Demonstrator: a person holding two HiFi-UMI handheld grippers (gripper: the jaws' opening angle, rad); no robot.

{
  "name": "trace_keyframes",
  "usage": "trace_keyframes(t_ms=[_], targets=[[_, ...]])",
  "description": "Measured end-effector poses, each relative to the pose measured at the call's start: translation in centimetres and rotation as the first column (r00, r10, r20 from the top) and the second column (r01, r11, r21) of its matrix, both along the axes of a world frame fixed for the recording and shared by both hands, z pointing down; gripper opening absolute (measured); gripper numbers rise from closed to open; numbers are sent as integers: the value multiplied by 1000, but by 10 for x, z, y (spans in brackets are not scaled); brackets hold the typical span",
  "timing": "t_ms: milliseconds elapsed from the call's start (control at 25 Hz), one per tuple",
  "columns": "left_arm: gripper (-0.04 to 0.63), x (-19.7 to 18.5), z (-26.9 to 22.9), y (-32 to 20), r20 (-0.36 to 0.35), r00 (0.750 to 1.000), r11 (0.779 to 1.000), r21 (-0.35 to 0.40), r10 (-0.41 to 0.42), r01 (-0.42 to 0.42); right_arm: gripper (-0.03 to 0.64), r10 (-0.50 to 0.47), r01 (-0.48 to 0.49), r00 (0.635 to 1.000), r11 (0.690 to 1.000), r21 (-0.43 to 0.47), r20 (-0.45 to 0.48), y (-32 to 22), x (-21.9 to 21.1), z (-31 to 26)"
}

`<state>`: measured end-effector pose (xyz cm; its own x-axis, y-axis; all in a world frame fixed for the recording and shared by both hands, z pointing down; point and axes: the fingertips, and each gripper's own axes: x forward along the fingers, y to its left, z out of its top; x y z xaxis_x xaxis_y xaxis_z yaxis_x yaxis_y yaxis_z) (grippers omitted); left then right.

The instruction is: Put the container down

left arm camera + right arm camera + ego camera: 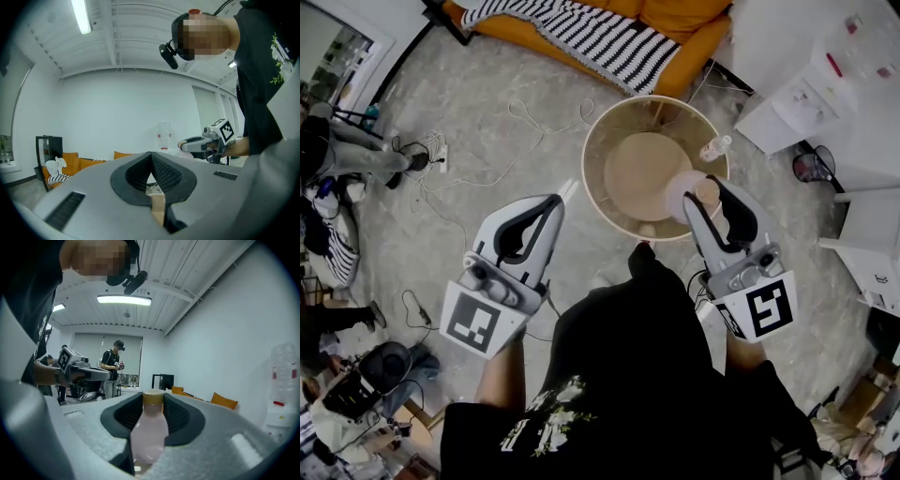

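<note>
"Two grippers. What's the right gripper point(707, 193) got?"

"A smooth pink bottle point(149, 432), squeezed between ribbed black pads point(180, 416). It stands tall, tan cap up, over the round table point(598, 141). Left gripper point(151, 155) is pinched together, empty."

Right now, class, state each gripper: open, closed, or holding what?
Left gripper: closed, nothing between its jaws.
Right gripper: closed on the pale pink plastic bottle with a tan cap.

1. The container point(149, 432) is a small pale-pink bottle with a tan cap point(153, 397)
2. It stands upright, cap on top
3. The right gripper point(152, 401) clamps its body between both jaws, in the air over the near rim of a round tan tub point(592, 178)
</note>
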<state>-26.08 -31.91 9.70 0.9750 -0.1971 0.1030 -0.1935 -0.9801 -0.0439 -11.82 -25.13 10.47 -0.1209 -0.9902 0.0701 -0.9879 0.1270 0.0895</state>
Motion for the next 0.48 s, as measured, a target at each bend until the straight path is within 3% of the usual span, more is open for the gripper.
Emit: trace_keyframes(t_ms=[480], targets=[[5, 126, 22, -34, 29, 1000, 999, -50, -5, 7, 130, -30, 31, 999, 995, -98, 15, -31, 109, 35]])
